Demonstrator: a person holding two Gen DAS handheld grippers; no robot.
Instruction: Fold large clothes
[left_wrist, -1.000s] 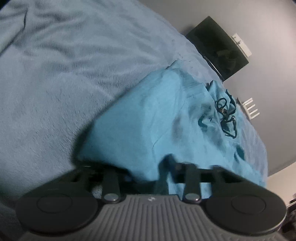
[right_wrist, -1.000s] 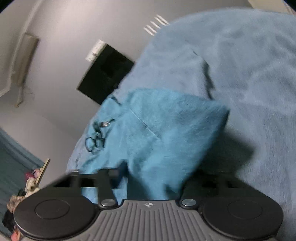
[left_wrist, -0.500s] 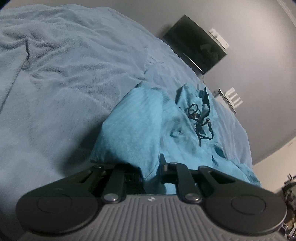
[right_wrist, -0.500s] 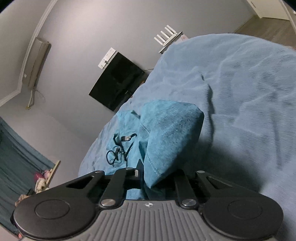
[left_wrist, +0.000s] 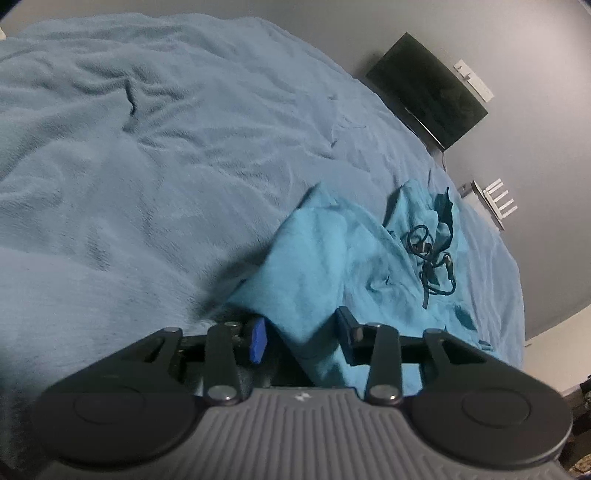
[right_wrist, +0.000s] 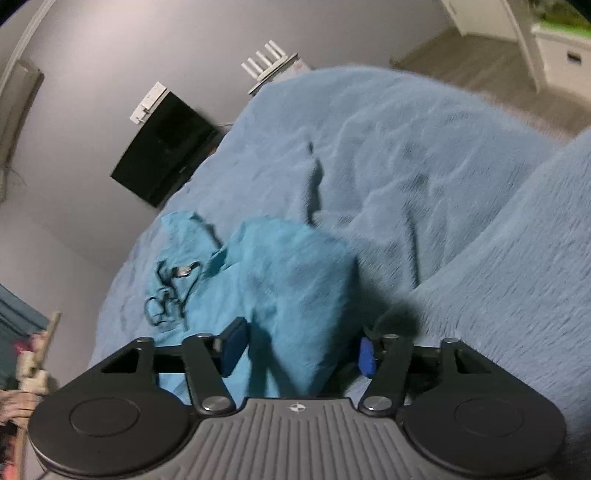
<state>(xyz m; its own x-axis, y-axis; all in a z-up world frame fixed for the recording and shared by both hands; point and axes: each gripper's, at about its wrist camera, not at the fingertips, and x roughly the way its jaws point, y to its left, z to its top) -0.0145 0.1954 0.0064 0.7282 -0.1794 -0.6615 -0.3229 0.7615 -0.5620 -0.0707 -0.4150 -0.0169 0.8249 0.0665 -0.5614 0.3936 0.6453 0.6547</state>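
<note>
A teal hooded garment (left_wrist: 325, 258) lies bunched on the pale blue blanket (left_wrist: 129, 166), its dark drawstring (left_wrist: 428, 254) coiled on top. My left gripper (left_wrist: 301, 334) is open, its blue-padded fingers (left_wrist: 258, 339) spread around a fold of the garment that runs between them. In the right wrist view the same garment (right_wrist: 288, 280) lies just ahead, with the drawstring (right_wrist: 166, 295) at its left. My right gripper (right_wrist: 299, 349) is open too, with a fold of the fabric between its spread fingers (right_wrist: 367, 356).
A black screen (left_wrist: 428, 88) leans on the grey wall past the bed, also in the right wrist view (right_wrist: 166, 147). A white router (left_wrist: 495, 199) stands beside it. The blanket (right_wrist: 443, 166) is rumpled; wooden floor (right_wrist: 461, 51) lies beyond.
Both grippers were shut on the garment and have opened. The garment has dropped lower onto the blanket, and both cameras have tilted up toward the wall.
</note>
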